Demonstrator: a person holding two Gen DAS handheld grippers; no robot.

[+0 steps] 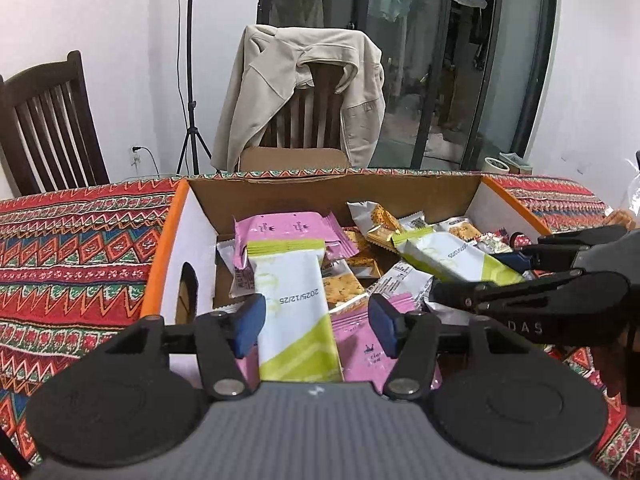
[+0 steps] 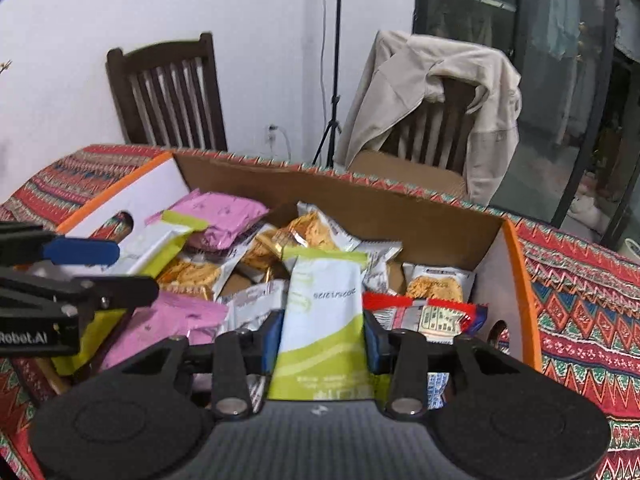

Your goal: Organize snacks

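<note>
Box (image 1: pixel 176 240) of cardboard w/ orange rim sits on the patterned counter (image 1: pixel 72 256), and it's the landmark for everything: all snacks lie loose inside it. Left tool (image 1: pixel 316 322) hangs over the box's near edge, pads spread, w/ a white-and-green packet (image 1: pixel 294 312) lying between them but not pinched; gaps show either side, so it looks let go to rest on the pink packets (image 1: pixel 288 228) in the box's near-left part. Right tool (image 2: pixel 322 338) is over the box's near-right part, pads pressing on a second white-and-green packet (image 2: pixel 324 304), prob. held flat so it drops beside the red packet (image 2: pixel 424 312) w/o snagging.
</note>
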